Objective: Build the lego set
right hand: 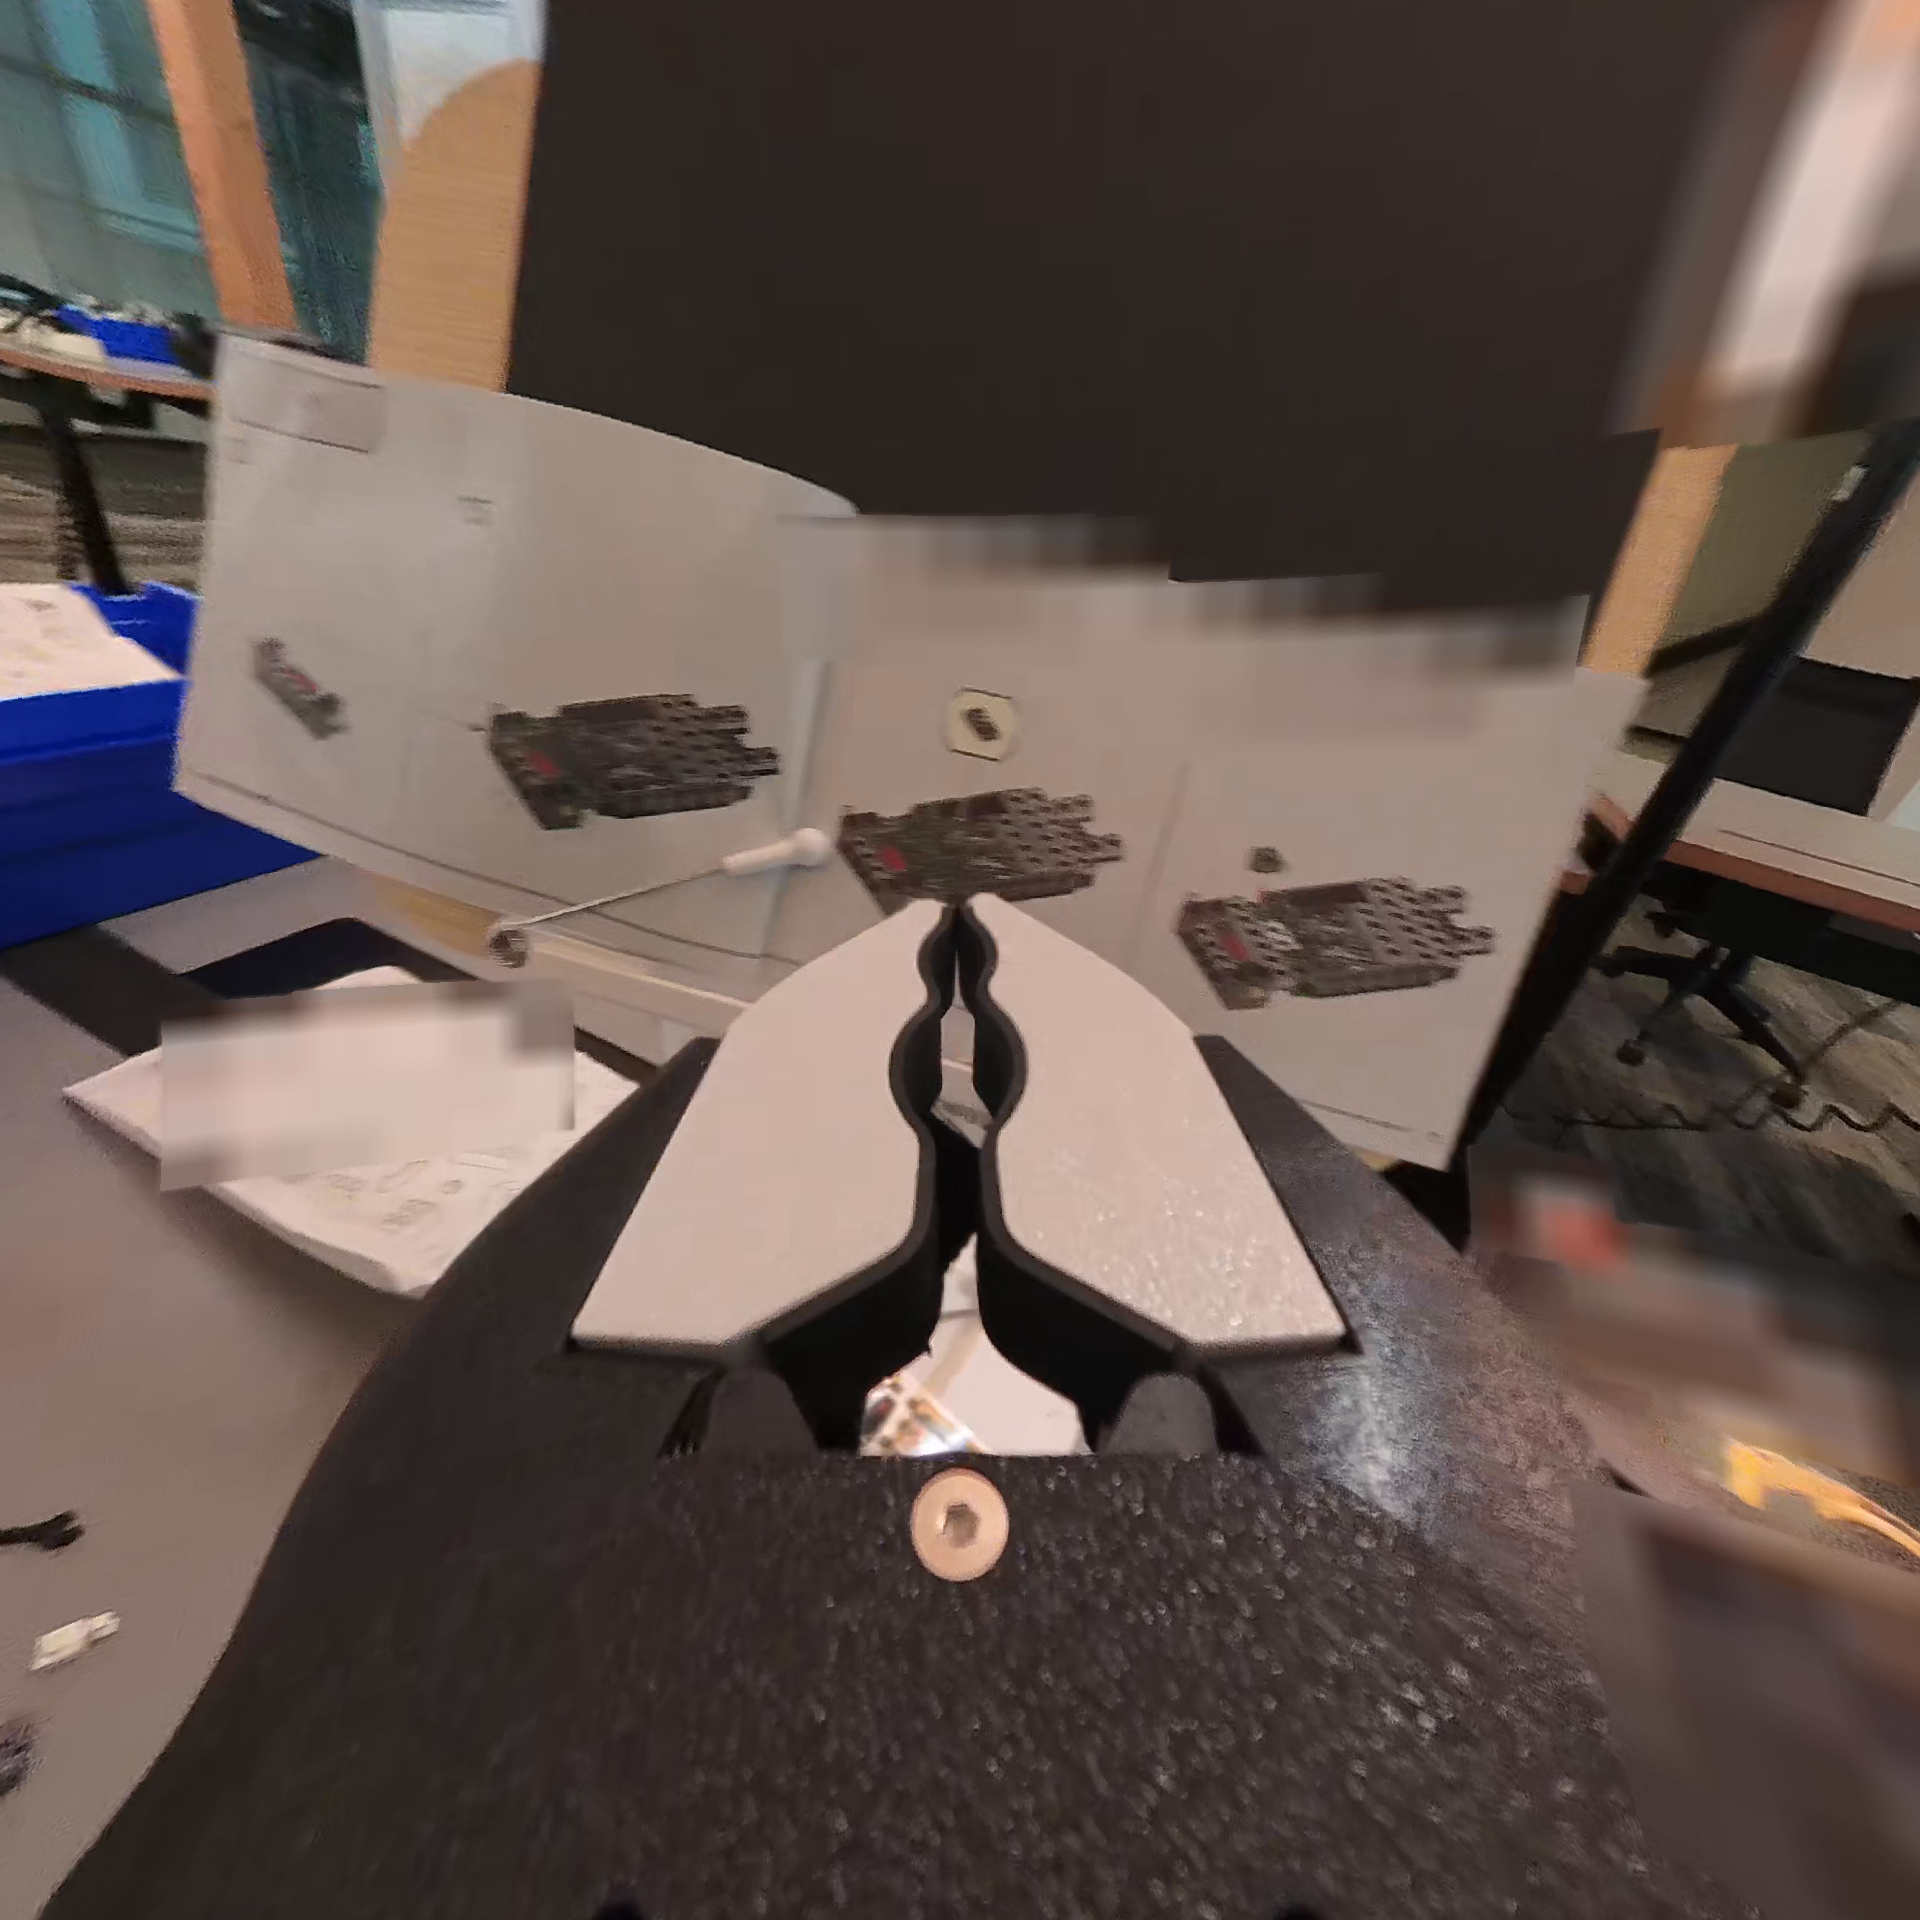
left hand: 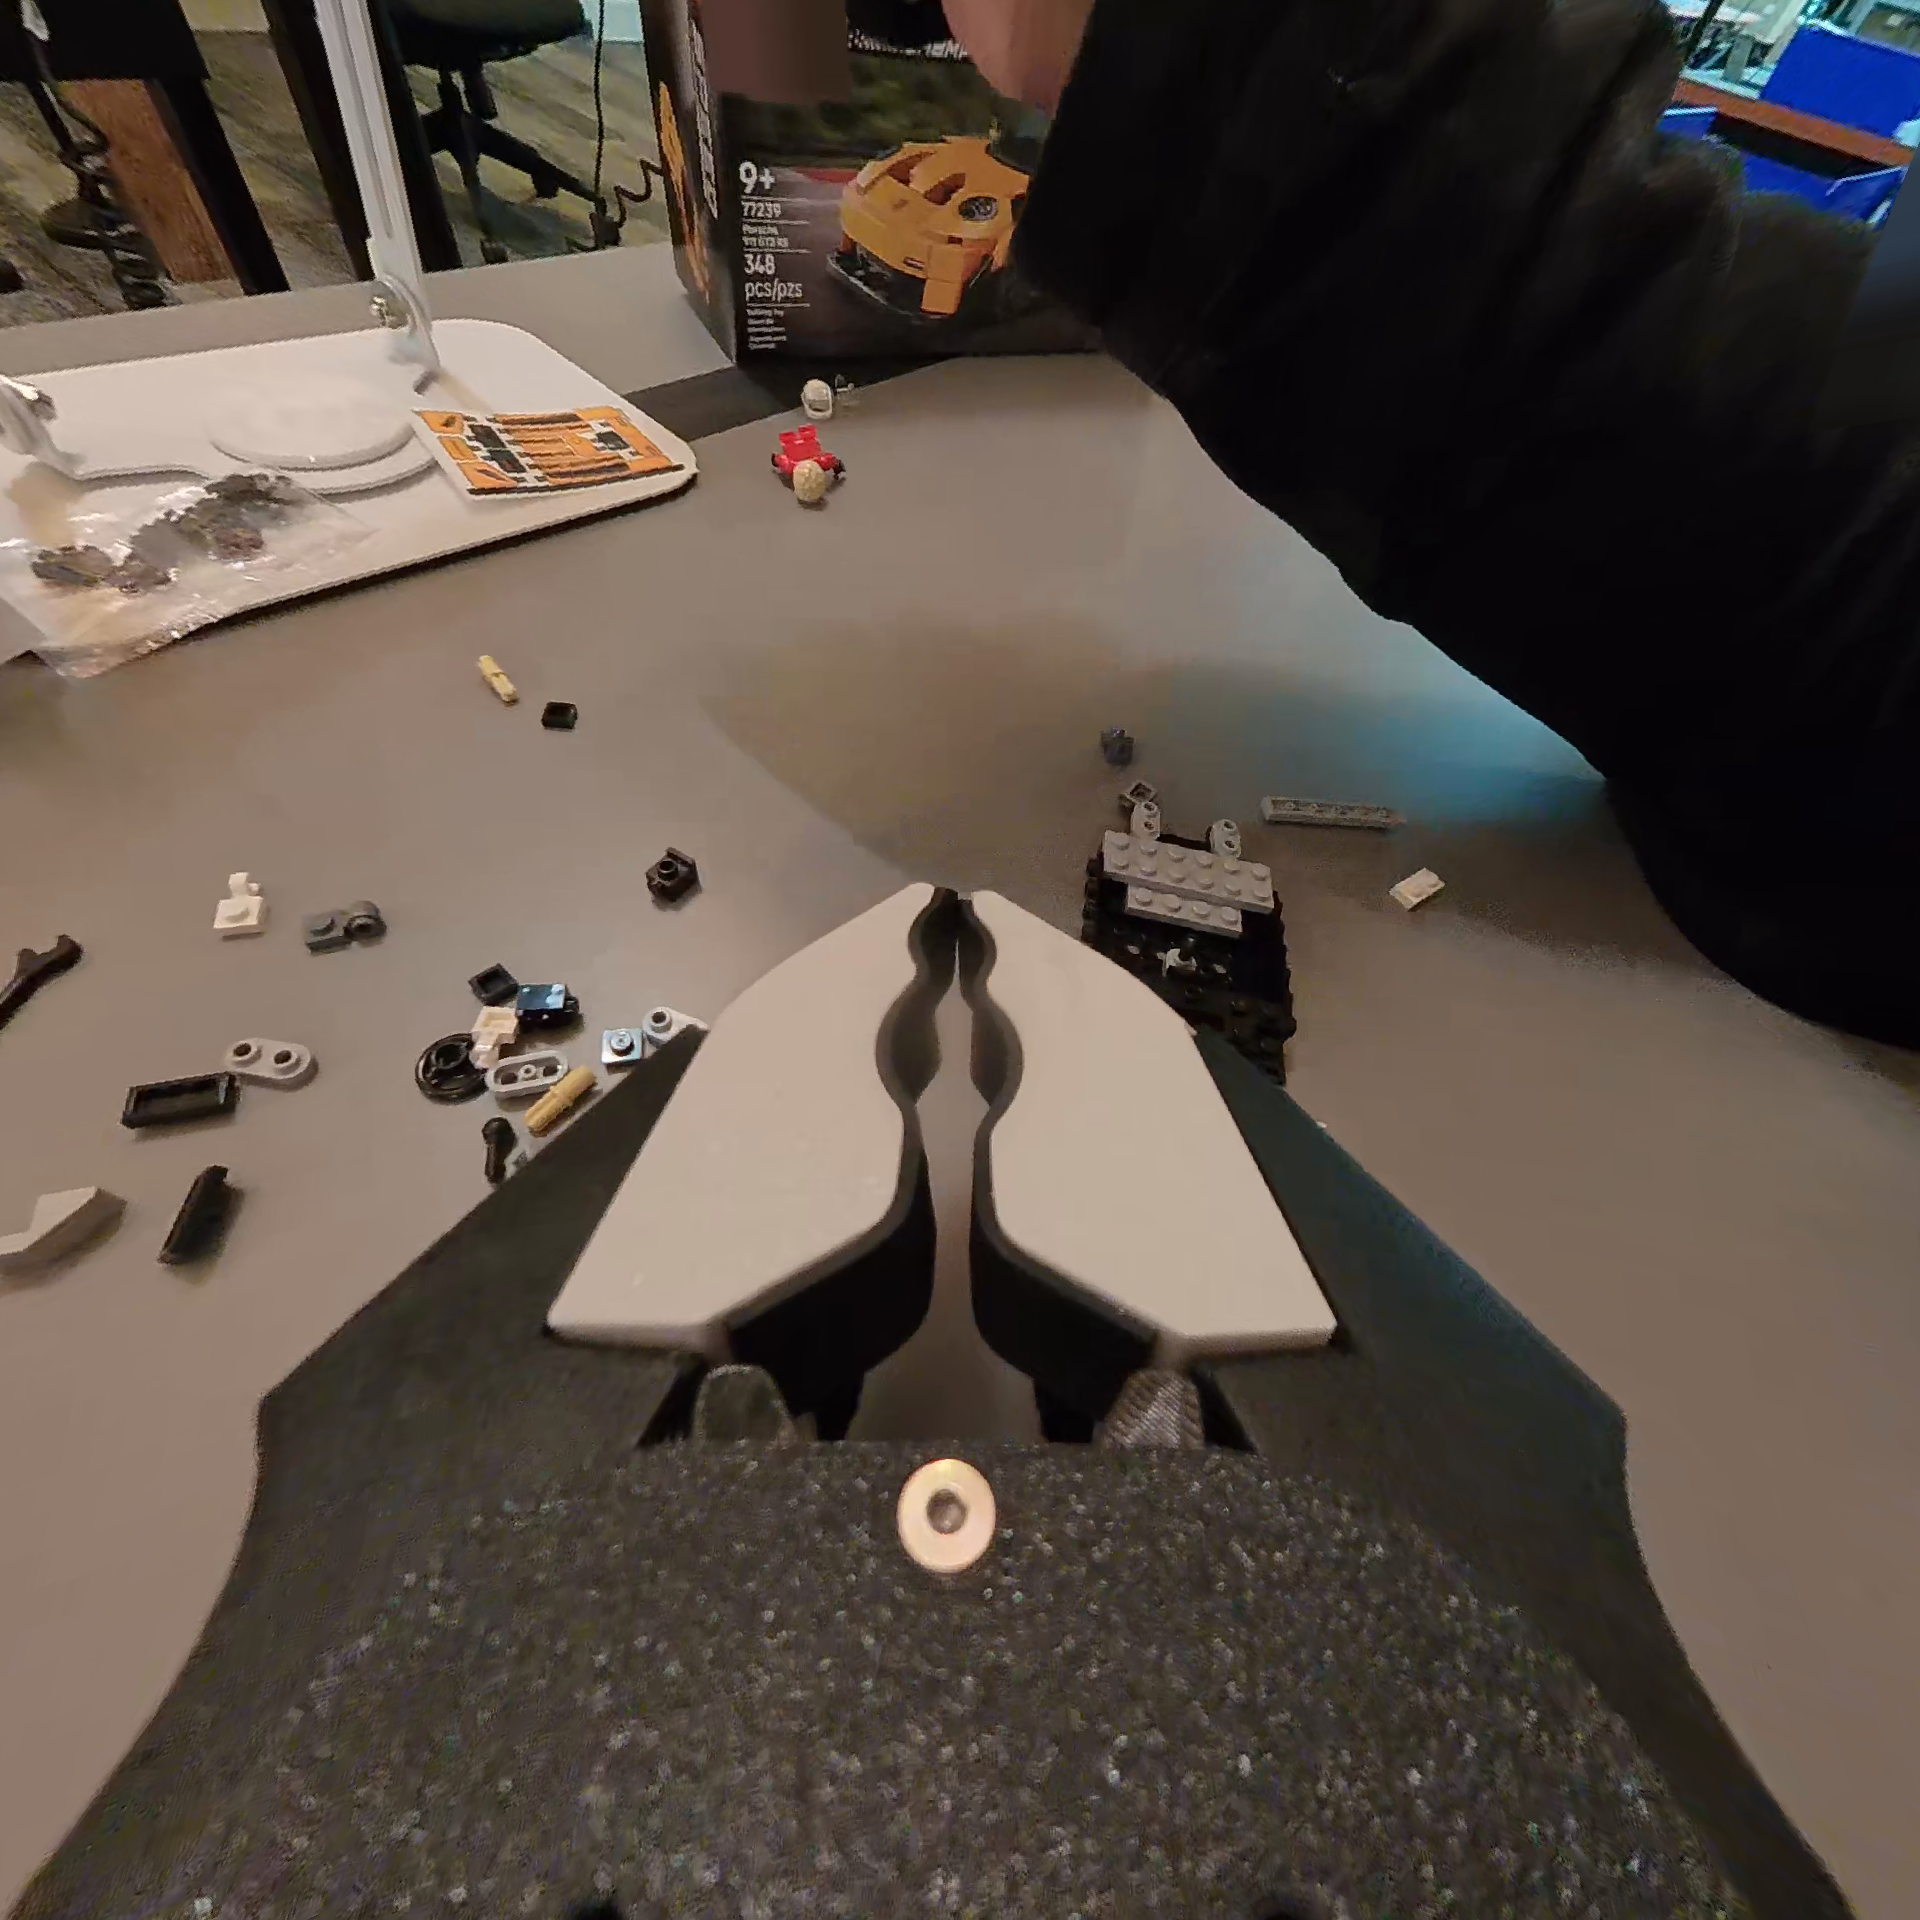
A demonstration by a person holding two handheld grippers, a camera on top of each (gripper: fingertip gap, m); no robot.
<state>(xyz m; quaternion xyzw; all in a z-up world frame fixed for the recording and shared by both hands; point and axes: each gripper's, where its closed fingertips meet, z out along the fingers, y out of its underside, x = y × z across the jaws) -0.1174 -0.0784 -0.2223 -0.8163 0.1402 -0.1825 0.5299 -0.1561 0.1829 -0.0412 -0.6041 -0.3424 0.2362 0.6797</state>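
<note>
In the left wrist view my left gripper (left hand: pixel 954 916) is shut above the grey table (left hand: pixel 727 644); I see nothing held in it. The partly built black base with grey plates (left hand: pixel 1190 925) lies just right of its tips. Loose small pieces (left hand: pixel 520 1049) lie scattered to the left. In the right wrist view my right gripper (right hand: pixel 956 920) is shut and empty, raised and facing the open instruction booklet (right hand: pixel 727 727), which stands propped on a stand. That view is motion-blurred.
The lego box (left hand: pixel 862 187) stands at the table's far edge, with a red minifigure piece (left hand: pixel 805 457) before it. A white tray (left hand: pixel 343 468) holds a sticker sheet (left hand: pixel 551 447) and a parts bag (left hand: pixel 166 540). A black sleeve (left hand: pixel 1507 416) crosses the upper right. A blue bin (right hand: pixel 94 748) stands at left. My hands' fingertips stand some 30 cm from each other. The right tips stand about 25 cm off the red minifigure piece (left hand: pixel 805 457).
</note>
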